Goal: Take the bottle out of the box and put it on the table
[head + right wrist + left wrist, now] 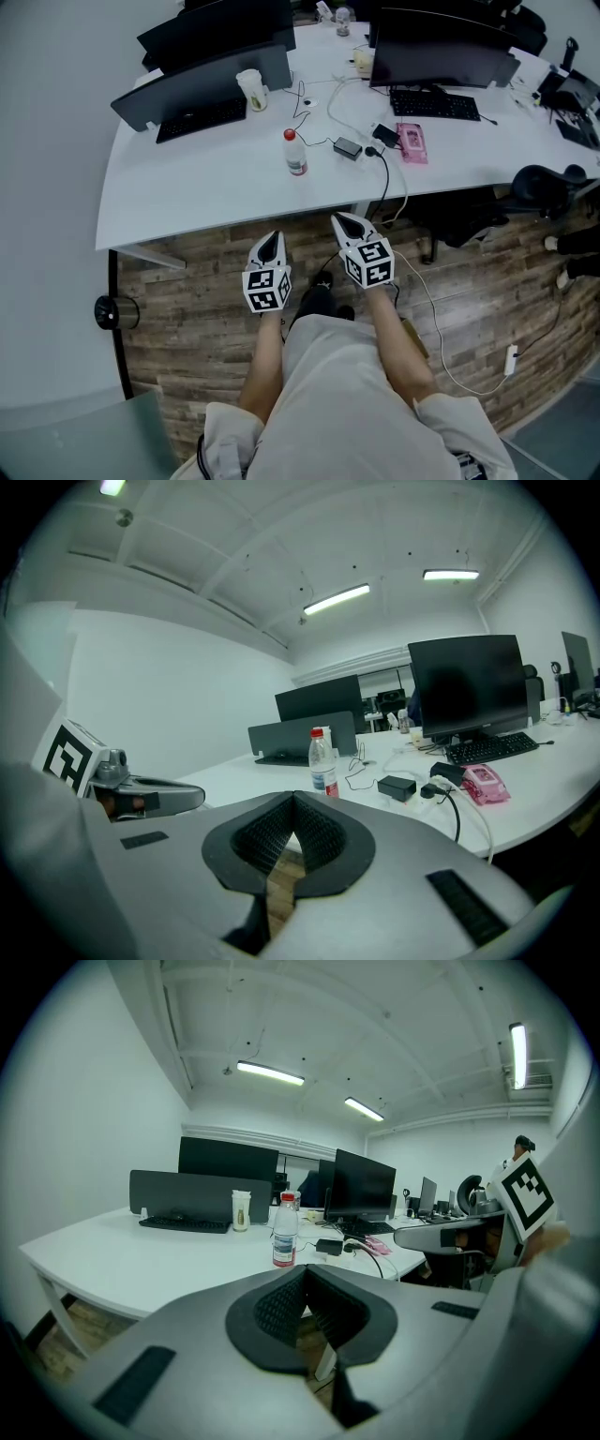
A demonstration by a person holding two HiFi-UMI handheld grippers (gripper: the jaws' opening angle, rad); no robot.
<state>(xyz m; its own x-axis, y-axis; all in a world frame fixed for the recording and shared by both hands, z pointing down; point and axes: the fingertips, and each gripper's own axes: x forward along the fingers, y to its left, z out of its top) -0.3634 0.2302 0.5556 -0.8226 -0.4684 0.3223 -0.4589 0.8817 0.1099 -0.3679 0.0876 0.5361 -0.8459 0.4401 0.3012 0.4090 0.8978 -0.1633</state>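
Observation:
A clear plastic bottle (pixel 294 153) with a red cap and a red-and-white label stands upright on the white desk (pixel 187 187), near its front edge. It also shows in the left gripper view (pixel 284 1232) and the right gripper view (pixel 323 761). My left gripper (pixel 274 235) and right gripper (pixel 339 219) hover side by side over the wooden floor, short of the desk, both pointing at it. Each is shut with nothing between its pads (pixel 281 1307) (pixel 267 836). I see no box for certain; a brown shape (pixel 413 338) peeks out beside my right arm.
The desk carries monitors (pixel 211 70) (pixel 441 52), keyboards (pixel 434 104), a cup (pixel 251 89), a power adapter (pixel 348 147) with cables, and a pink pack (pixel 412 142). A dark office chair (pixel 544 187) stands at the right, a power strip (pixel 511 359) lies on the floor, and a round black fitting (pixel 115 311) sits at the left.

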